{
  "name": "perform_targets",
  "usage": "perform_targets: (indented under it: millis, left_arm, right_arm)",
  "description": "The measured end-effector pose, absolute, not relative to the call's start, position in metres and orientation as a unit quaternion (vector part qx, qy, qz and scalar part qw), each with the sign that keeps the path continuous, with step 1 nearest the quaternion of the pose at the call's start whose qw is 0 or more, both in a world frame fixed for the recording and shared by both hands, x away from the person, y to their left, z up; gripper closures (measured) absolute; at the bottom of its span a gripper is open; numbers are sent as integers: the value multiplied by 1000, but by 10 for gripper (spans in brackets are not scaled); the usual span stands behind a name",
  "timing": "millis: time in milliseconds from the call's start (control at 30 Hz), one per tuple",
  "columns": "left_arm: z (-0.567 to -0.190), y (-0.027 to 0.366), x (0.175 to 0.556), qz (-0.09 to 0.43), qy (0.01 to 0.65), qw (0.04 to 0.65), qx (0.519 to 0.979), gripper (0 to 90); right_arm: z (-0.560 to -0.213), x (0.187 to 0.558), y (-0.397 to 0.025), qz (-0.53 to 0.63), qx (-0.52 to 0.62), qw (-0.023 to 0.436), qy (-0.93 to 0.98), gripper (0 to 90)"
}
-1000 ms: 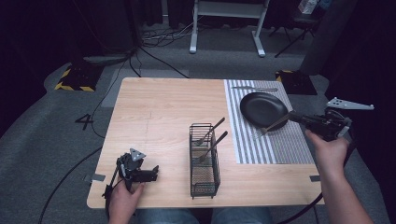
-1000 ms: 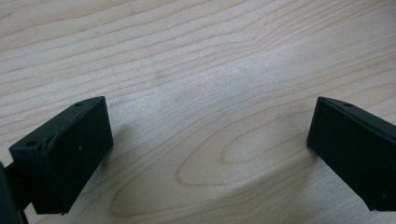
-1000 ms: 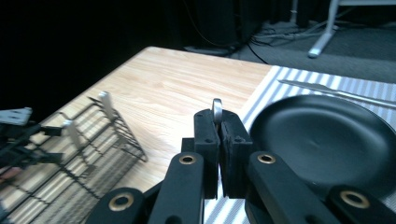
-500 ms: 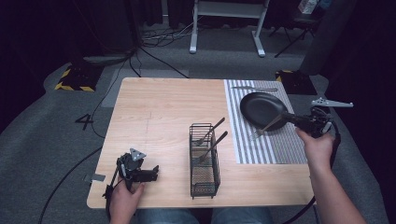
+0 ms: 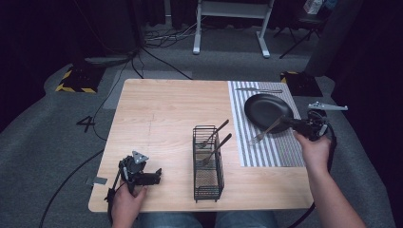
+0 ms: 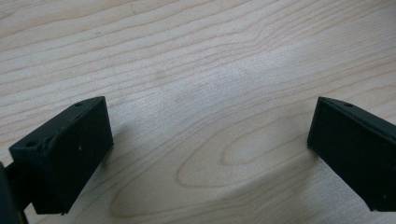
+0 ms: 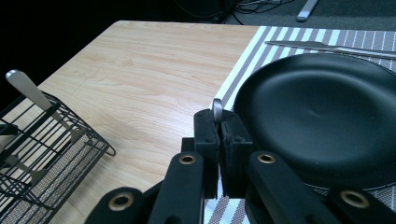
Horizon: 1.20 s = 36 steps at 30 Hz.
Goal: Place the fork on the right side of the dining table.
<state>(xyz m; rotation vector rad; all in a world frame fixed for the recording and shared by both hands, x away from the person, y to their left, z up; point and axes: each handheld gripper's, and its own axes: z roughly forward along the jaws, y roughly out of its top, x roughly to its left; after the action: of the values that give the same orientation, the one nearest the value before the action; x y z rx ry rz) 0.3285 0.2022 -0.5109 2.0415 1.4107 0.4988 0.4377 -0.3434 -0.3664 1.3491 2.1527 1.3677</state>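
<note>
Steel fork (image 5: 267,130) is sitting clamped by its handle in the right gripper (image 5: 288,121), tines angling down over the striped mat (image 5: 273,152) beside the black plate (image 5: 266,110); the gripper is drawing back toward the table's right edge compared with a second ago. Left gripper (image 5: 157,175) is resting on the wooden table (image 5: 166,114), jaws wide apart, unmoved.
</note>
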Motion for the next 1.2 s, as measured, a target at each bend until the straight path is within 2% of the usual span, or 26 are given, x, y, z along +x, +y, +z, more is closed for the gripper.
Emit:
perform_targets:
  millis: [633,900,1200]
  left_arm:
    - [-511,202,329,188,531,300,769,2]
    - [-511,202,329,188,532,300,769,1]
    - [-511,202,329,188,531,301,769,1]
  right_arm:
    - [-374,441,-347,462,481,118,735,857]
    - [-376,442,-350,455,495,116,731,753]
    - [-380,443,-356,449,507,110,728,701]
